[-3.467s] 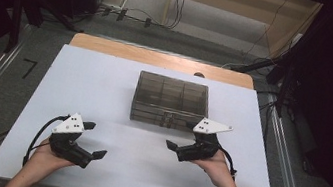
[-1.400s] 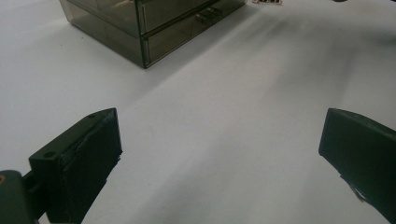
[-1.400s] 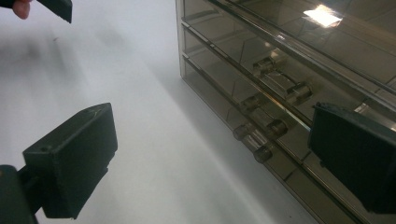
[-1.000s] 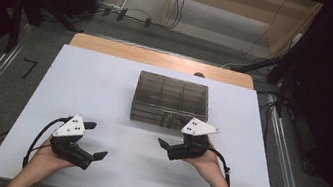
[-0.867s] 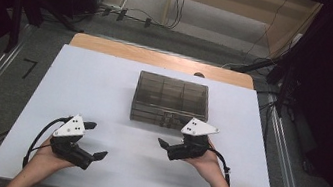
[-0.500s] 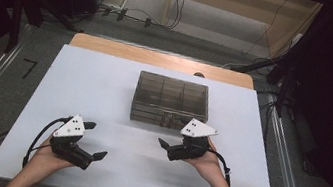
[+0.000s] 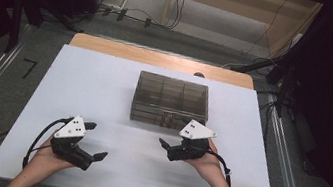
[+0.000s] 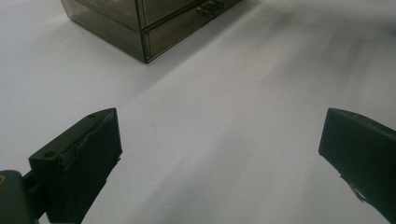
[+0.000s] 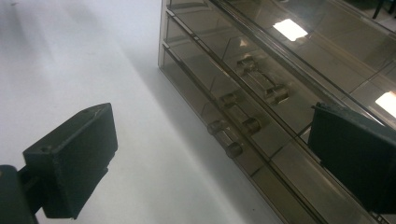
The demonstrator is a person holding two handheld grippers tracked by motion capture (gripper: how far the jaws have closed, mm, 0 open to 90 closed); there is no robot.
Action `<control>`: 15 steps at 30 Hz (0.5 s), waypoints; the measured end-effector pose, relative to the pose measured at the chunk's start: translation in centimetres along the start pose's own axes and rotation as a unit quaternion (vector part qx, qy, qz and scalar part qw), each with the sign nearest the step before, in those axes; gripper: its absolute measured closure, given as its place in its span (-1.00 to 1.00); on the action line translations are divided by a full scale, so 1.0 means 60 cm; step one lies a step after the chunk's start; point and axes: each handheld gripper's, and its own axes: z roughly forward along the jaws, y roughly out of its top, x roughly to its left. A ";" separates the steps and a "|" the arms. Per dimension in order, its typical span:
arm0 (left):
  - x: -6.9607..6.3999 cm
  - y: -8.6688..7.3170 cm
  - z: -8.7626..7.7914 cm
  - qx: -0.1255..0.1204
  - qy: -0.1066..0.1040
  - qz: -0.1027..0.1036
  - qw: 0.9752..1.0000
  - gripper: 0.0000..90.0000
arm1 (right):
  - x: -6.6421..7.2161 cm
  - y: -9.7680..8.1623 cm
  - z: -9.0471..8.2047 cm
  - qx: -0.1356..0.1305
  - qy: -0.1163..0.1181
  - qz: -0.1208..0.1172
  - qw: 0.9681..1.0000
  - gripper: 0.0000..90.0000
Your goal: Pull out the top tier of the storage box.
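- A see-through brown box (image 7: 171, 101) with drawers sits in the middle of the white table (image 7: 84, 85), toward the far side.
- The right gripper (image 7: 170, 146) is just in front of the box, near its front right corner. It does not touch the box.
- The right gripper's jaws are wide apart and hold nothing.
- In the right gripper view, the box (image 9: 280, 84) is very close. Its front wall runs from the top middle down to the lower right, past the right jaw.
- Three little drawer handles (image 9: 243, 119) stick out of the front of the box. They show between the two jaws, closer to the right one, but farther off than the jaw tips.
- The left gripper (image 7: 95, 141) is low on the table, near the person's side and well apart from the box.
- Its jaws are wide apart too, with only bare table between them.
- In the left gripper view, a corner of the box (image 8: 144, 28) shows far ahead, up and to the left of the jaws.
- The drawers look empty, but the dark plastic makes it hard to be sure.
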 end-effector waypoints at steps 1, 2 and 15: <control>0.000 0.000 0.000 -0.002 -0.001 -0.001 1.000 -1.00 | 0.000 0.000 0.000 0.001 -0.002 -0.002 1.000 -1.00; 0.000 0.000 0.000 -0.001 0.000 0.000 1.000 -1.00 | 0.001 0.000 0.000 0.002 -0.005 -0.004 1.000 -1.00; 0.001 0.000 0.000 0.000 0.000 -0.001 1.000 -1.00 | 0.004 -0.001 0.000 0.005 -0.031 -0.028 0.999 -0.99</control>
